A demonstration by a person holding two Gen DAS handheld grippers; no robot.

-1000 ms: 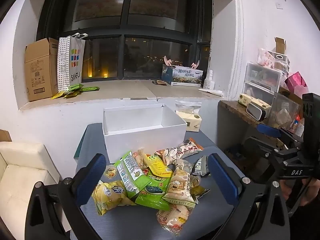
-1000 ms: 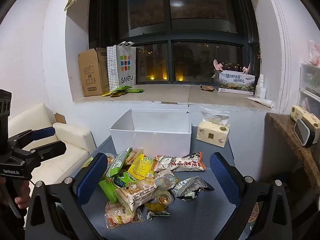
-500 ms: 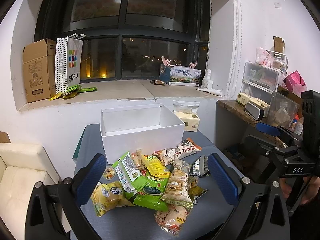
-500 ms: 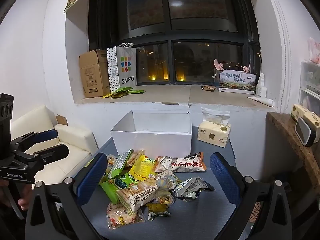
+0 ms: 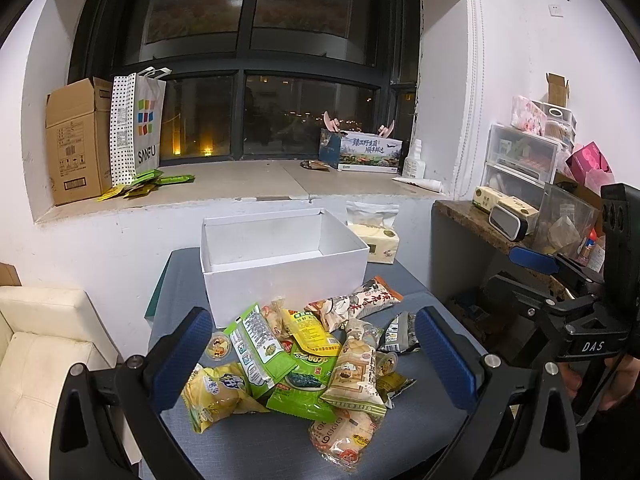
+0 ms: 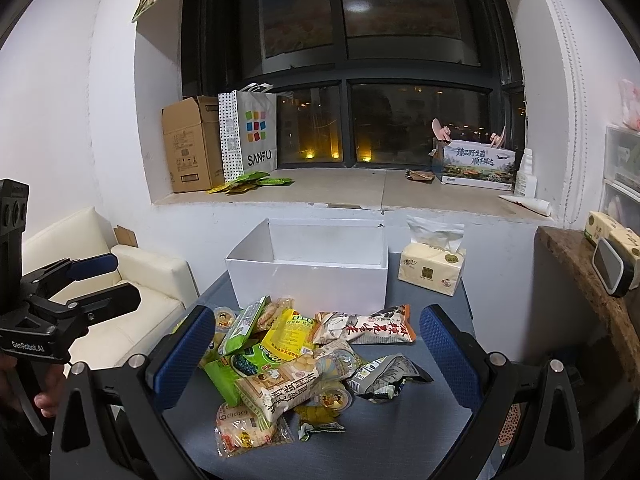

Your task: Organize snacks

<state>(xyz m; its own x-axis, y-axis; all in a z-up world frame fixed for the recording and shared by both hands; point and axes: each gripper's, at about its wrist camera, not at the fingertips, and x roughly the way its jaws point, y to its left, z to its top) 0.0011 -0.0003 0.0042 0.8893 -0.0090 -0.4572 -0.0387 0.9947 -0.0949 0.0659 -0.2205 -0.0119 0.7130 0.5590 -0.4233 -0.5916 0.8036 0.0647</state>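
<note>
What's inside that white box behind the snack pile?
The white box looks empty: bare white walls and part of the floor show. Its front wall hides the near floor, so something flat there cannot be ruled out.

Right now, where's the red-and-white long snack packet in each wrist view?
Left wrist: red-and-white packet right of centre, lying just in front of the white box.
Right wrist: packet centre-right, also in front of the box.
Shared landmark: tissue pack, right of the box.

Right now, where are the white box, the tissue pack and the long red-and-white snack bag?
white box (image 6: pixel 312 286): right wrist view, on its front wall.
tissue pack (image 6: pixel 430 274): right wrist view, on its yellow front face.
long red-and-white snack bag (image 5: pixel 354 304): left wrist view, on the bag's middle.
</note>
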